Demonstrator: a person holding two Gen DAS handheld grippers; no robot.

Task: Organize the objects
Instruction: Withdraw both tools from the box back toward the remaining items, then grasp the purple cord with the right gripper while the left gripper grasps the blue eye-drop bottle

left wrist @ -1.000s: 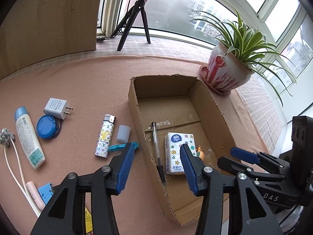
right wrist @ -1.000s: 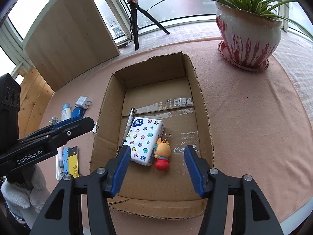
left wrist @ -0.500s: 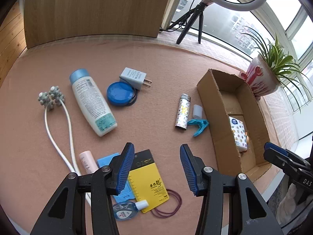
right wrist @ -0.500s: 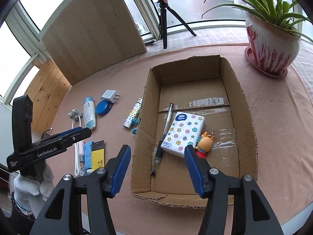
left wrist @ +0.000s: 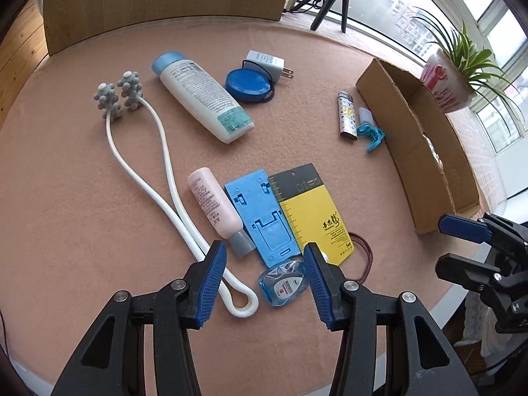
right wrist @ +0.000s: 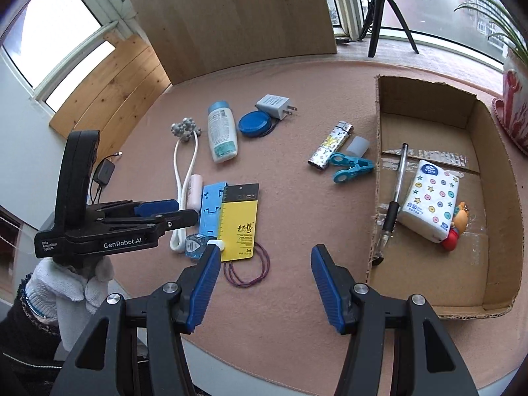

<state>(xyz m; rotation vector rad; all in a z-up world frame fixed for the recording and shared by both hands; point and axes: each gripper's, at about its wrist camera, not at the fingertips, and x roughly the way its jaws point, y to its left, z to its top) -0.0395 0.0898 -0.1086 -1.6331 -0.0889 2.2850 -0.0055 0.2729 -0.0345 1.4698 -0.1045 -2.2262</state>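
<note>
A cardboard box stands at the right and holds a pen, a tissue pack and a small toy. My left gripper is open and empty, low over a clear blue floss case, a blue stand, a yellow card and a pink tube. My right gripper is open and empty above bare cloth near a purple rubber band. A lighter, a blue clip and a grey cap lie left of the box.
A white lotion bottle, a blue round lid, a white charger and a white roller massager lie further back. A potted plant stands behind the box. The table's front edge is close.
My left gripper has swung from over the box leftward to the loose objects and come lower over the floss case. My right gripper has pulled back left, out of the box.
</note>
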